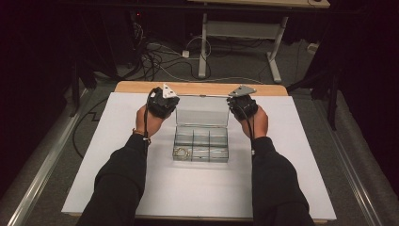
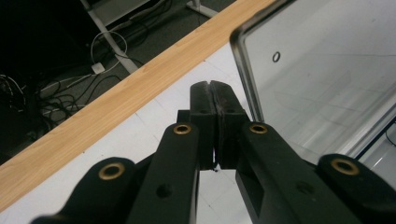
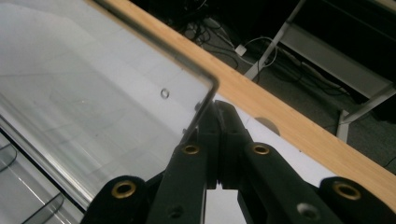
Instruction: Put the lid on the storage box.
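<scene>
Left claw [image 2: 215, 86] pressed together, nothing pinched; the clear box's raised lid [image 2: 327, 79] stands just to its right. Right claw [image 3: 219, 109] also pressed together, lid's corner edge [image 3: 205, 100] just to its left, contact unclear. Clear compartment box [image 1: 201, 143] sits on the white table [image 1: 282, 188] between both claws, lid upright at the back.

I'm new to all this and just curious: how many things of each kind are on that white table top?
Clear compartment box, lid up: 1
Ring-like metal piece in its near-left compartment: 1
Hand-held grippers, the left gripper and the right gripper, both shut beside the lid's top corners: 2
Total: 4
</scene>
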`<action>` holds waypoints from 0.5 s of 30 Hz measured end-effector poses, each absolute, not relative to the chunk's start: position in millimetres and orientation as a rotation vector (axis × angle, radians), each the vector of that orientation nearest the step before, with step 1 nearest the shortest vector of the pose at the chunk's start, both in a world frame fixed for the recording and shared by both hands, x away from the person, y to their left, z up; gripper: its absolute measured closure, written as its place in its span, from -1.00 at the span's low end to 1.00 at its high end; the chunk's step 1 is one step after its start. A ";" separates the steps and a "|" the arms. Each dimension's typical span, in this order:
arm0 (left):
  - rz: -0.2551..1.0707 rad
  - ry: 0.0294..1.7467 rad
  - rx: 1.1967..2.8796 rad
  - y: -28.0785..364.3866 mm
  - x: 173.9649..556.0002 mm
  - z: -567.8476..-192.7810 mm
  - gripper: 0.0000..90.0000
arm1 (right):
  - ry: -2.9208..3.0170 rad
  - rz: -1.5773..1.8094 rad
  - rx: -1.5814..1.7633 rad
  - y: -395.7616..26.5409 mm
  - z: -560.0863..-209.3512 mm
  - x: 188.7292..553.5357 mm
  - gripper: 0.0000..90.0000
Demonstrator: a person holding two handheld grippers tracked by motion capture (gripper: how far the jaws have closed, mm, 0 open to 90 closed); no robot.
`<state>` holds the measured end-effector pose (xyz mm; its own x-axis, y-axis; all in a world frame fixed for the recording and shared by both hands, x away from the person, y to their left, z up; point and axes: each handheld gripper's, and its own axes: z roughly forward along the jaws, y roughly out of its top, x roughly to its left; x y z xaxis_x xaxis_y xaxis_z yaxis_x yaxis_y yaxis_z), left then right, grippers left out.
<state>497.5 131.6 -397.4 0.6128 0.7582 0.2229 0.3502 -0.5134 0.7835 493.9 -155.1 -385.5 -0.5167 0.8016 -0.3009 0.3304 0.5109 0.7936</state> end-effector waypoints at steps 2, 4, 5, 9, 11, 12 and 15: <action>0.735 0.867 2.115 132.2 496.1 -395.6 0.89 | 2.062 0.912 0.924 -154.8 -384.0 491.9 1.00; 0.734 0.864 2.109 132.6 494.4 -393.8 0.89 | 2.054 0.925 0.924 -155.1 -382.4 490.1 1.00; 0.736 0.862 2.107 132.6 493.5 -392.9 0.89 | 2.053 0.932 0.923 -155.8 -381.6 489.4 1.00; 0.742 0.862 2.092 133.4 490.8 -389.8 0.89 | 2.035 0.944 0.923 -155.6 -379.9 486.1 1.00; 0.744 0.860 2.086 134.0 489.2 -388.7 0.89 | 2.021 0.954 0.931 -155.3 -379.1 484.3 1.00; 0.750 0.855 2.087 134.1 488.3 -388.4 0.89 | 2.014 0.963 0.934 -155.2 -378.6 483.5 1.00; 0.762 0.851 2.082 134.3 485.9 -388.7 0.89 | 2.003 0.971 0.936 -155.1 -377.5 481.1 0.98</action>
